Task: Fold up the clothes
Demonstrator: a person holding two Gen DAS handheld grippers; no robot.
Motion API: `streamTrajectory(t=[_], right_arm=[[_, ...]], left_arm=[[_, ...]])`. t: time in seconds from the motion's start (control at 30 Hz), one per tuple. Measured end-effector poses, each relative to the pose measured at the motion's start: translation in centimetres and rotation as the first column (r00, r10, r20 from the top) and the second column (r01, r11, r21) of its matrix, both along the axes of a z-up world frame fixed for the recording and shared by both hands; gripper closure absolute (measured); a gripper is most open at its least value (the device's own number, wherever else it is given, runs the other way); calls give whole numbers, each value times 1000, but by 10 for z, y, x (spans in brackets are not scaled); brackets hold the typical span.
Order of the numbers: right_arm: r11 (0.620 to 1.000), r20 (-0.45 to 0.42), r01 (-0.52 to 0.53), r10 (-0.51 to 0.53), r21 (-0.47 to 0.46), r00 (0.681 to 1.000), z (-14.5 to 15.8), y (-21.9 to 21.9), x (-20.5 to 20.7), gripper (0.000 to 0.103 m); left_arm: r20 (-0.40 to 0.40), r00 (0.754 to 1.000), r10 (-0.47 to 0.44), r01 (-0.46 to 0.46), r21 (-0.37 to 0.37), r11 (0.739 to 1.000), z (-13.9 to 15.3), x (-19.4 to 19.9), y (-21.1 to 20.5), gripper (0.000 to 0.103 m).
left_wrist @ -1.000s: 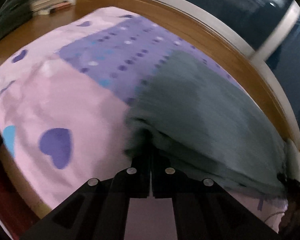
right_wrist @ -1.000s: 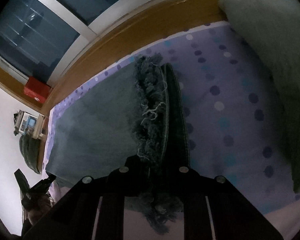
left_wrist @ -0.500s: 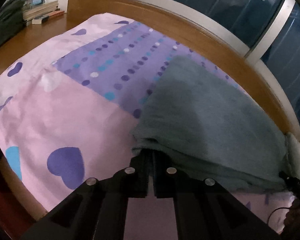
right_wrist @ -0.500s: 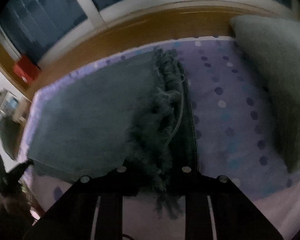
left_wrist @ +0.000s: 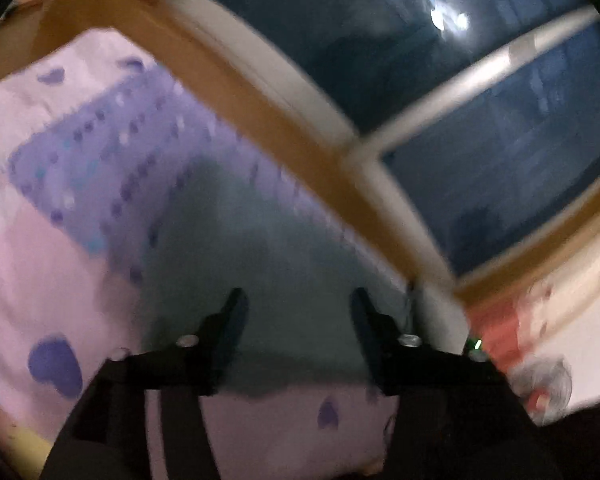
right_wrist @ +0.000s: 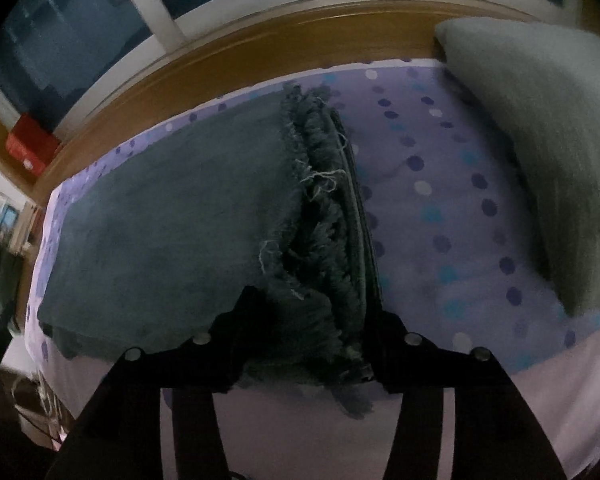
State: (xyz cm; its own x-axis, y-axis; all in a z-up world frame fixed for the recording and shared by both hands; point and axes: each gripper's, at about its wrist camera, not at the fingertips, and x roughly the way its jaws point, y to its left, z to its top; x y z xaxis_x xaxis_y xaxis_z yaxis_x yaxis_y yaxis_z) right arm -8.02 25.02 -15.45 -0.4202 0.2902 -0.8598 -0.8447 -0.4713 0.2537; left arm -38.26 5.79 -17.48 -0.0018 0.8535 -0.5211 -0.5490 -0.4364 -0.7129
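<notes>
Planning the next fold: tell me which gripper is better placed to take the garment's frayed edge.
Right. The right gripper straddles the frayed edge of the grey garment, jaws opening around it. The left gripper, opening, hangs empty above plain cloth.

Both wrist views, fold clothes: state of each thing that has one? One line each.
Left gripper: jaws opening, nothing between them, above the garment.
Right gripper: jaws opening, frayed hem between them, pads not visibly pressing.
Grey-green garment: folded flat on the bed, frayed hem stacked at its right end.
Grey pillow: lying on the sheet, apart from the garment.
Bedsheet: spread under everything.
</notes>
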Motion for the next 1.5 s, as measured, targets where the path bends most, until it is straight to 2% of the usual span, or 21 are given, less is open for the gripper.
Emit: streamTrajectory(t=[0.03, 0.07, 0.23, 0.37, 0.5, 0.53, 0.57, 0.67, 0.73, 0.83, 0.9, 1.0, 1.07, 1.13, 1.17, 1.23, 1.27, 1.3, 1.33, 1.37, 1.5], right_arm=[[1000, 2, 10, -10, 7, 1000, 0, -2, 0, 52], [1000, 5, 14, -14, 15, 1000, 0, -3, -1, 52], [998, 30, 34, -36, 48, 999, 2, -9, -4, 52], [996, 59, 57, -61, 73, 996, 6, -14, -6, 52], [994, 70, 78, -84, 81, 994, 6, -10, -7, 48], [993, 67, 89, -94, 78, 993, 5, -10, -6, 47], [992, 66, 95, -100, 79, 993, 4, -10, -8, 47], [992, 66, 96, -102, 85, 993, 3, -11, -14, 43], [992, 74, 89, -96, 89, 993, 2, -10, -18, 43], [992, 76, 86, -94, 94, 993, 2, -10, -18, 43], [989, 74, 105, -112, 103, 991, 6, -11, -15, 43], [941, 43, 205, -224, 271, 974, 33, -24, 0, 43], [874, 15, 236, -267, 424, 964, 58, -35, 7, 43], [837, -23, 214, -234, 504, 972, 74, -42, 8, 43], [838, -36, 182, -191, 515, 981, 77, -43, 4, 43], [873, -58, 99, -81, 478, 995, 71, -38, -13, 48], [917, -81, 17, 17, 398, 997, 58, -30, -34, 56], [948, -71, -69, 95, 312, 993, 39, -26, -56, 71], [963, -67, -155, 174, 222, 983, 21, -21, -79, 80], [962, -67, -232, 244, 143, 968, 4, -18, -100, 80], [936, -87, -301, 320, 182, 943, -3, -27, -113, 77]], left_arm=[[-10, 999, 34, -34, -51, 998, -3, -10, 5, 23], [-8, 999, 52, -53, -111, 992, -10, -20, 12, 23], [89, 996, 14, 17, -332, 943, -58, -48, 29, 24], [144, 987, -69, 119, -377, 919, -56, -39, 43, 23], [204, 971, -121, 187, -345, 920, -55, -27, 59, 26], [205, 971, -122, 188, -345, 920, -52, -28, 60, 36], [221, 969, -107, 179, -341, 923, -52, -30, 60, 78], [392, 919, -34, 136, -236, 962, -66, -46, 45, 87], [392, 920, -21, 115, -220, 969, -59, -45, 43, 89], [287, 957, -34, 99, -216, 971, -25, -37, 50, 90], [164, 983, -77, 110, -203, 973, 9, -29, 62, 90], [-27, 987, -161, 154, -179, 972, 70, -6, 78, 90], [-152, 965, -215, 188, -175, 966, 105, 15, 88, 90], [-266, 924, -276, 236, -172, 956, 136, 41, 101, 90], [-314, 898, -307, 266, -169, 949, 150, 55, 108, 90], [-381, 853, -357, 316, -166, 934, 169, 86, 124, 90], [-400, 838, -371, 332, -166, 929, 173, 95, 133, 90], [-411, 827, -384, 346, -166, 923, 177, 105, 141, 90], [-420, 816, -397, 359, -171, 918, 181, 116, 148, 90], [-428, 805, -410, 368, -182, 912, 185, 127, 155, 90], [-455, 779, -432, 373, -219, 902, 192, 162, 178, 90]])
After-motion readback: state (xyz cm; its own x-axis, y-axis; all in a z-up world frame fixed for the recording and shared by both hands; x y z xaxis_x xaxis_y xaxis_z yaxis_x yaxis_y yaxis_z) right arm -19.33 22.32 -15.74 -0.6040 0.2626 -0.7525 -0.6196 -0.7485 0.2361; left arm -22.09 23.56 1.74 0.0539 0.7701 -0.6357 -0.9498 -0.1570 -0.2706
